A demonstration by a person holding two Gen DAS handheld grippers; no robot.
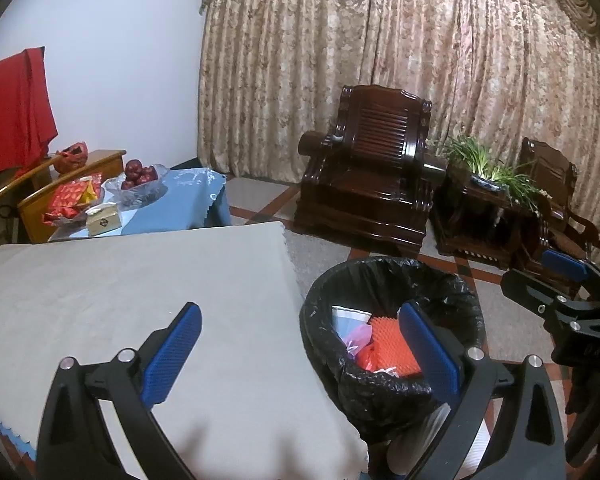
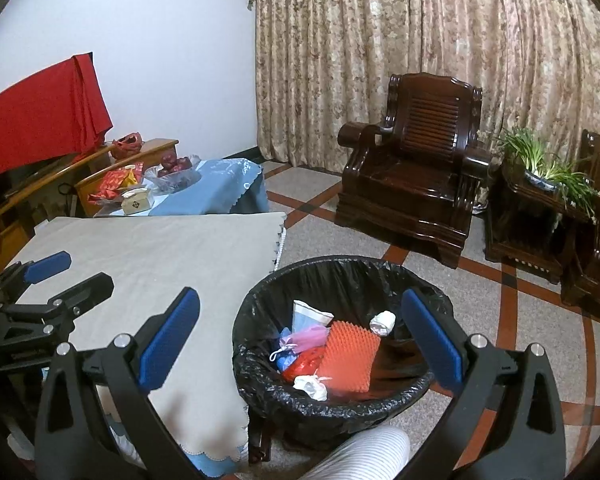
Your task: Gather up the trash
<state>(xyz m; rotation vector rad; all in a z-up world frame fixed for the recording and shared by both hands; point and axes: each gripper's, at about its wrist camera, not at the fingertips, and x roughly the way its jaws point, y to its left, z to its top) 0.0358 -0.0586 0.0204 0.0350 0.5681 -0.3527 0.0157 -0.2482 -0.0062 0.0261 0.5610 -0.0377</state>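
Trash [image 2: 332,350] lies in the black-lined bin [image 2: 260,384], on the floor just beside the bench [image 2: 152,248]. My right gripper [image 2: 300,340] hangs over it, jaws apart, empty. My left gripper [image 1: 300,348] straddles the bench edge and bin rim, jaws also apart, nothing held. Orange spiky mat [image 2: 350,356], paper cup [image 2: 310,314], crumpled tissues [image 2: 383,322] inside. Grey cloth covers the bench.

Both the left gripper [image 1: 300,332] and the right gripper [image 2: 300,320] show black angular frames with silver round screw heads and ribbed blue fingers [image 2: 170,344], and a white finely striped sleeve [image 2: 364,456] peeks in below.
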